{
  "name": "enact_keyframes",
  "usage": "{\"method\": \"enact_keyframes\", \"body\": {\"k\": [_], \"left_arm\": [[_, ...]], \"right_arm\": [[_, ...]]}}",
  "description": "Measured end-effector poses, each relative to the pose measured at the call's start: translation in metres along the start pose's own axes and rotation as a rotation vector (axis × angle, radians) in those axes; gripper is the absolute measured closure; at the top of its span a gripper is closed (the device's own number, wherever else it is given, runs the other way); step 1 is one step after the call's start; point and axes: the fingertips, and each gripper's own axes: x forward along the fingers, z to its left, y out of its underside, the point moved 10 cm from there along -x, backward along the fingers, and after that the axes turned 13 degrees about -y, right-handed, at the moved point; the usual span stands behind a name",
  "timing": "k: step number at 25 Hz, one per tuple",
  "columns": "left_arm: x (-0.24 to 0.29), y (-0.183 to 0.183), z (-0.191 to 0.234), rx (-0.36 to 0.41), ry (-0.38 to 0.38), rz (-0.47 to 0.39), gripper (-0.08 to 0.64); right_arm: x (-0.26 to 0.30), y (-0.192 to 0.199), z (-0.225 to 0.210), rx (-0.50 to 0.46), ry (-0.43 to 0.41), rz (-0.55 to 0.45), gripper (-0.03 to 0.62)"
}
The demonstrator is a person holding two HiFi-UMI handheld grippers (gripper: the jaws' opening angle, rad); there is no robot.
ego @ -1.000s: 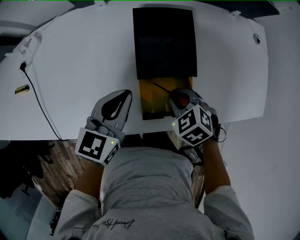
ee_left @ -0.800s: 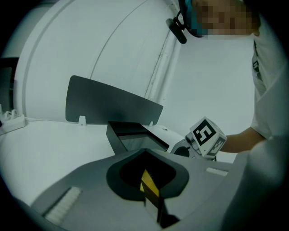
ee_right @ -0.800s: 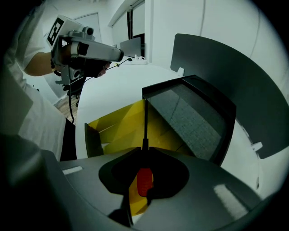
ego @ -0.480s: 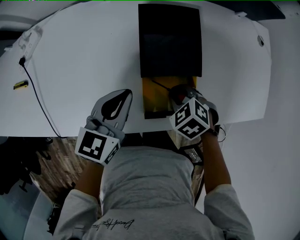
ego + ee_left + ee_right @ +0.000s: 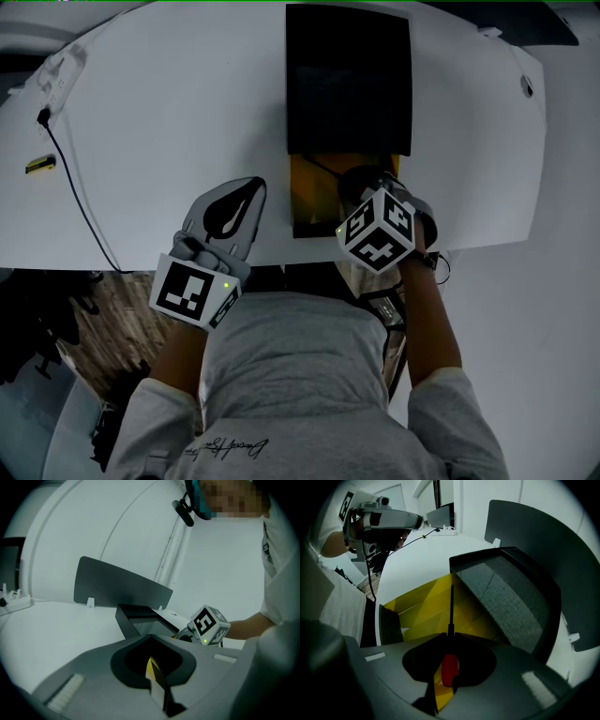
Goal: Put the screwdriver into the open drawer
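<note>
Lowered since a second ago: right gripper [image 5: 364, 187], clamped on screwdriver [image 5: 449, 669] | ahead of fingertips: open drawer [image 5: 423, 605] | likely next: release | left gripper [image 5: 228, 208]: closed, empty

Dim, cool, even light with soft shadows; fisheye edges bend and darken.

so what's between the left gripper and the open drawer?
Nothing: only a bare strip of white tabletop separates the left gripper from the yellow-lined drawer, seen in the head view.
</note>
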Motion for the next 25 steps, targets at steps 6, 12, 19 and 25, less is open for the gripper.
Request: {"method": "enact_keyframes", "body": {"k": [6, 12, 19, 25], "left_arm": [[-0.002, 0.003, 0.003, -0.005, -0.004, 0.004, 0.560], [-0.002, 0.003, 0.004, -0.008, 0.000, -0.002, 0.560], [-0.002, 0.004, 0.006, -0.008, 0.001, 0.002, 0.560], [-0.001, 0.005, 0.007, -0.010, 0.007, 0.004, 0.560]], "right_arm": [[0.004, -0.003, 0.000, -0.007, -0.005, 0.035, 0.520], [0.008, -0.005, -0.001, -0.004, -0.014, 0.060, 0.518], [0.011, -0.007, -0.002, -0.001, -0.027, 0.082, 0.518], [0.012, -0.009, -0.005, 0.008, -0.046, 0.093, 0.518]]}}
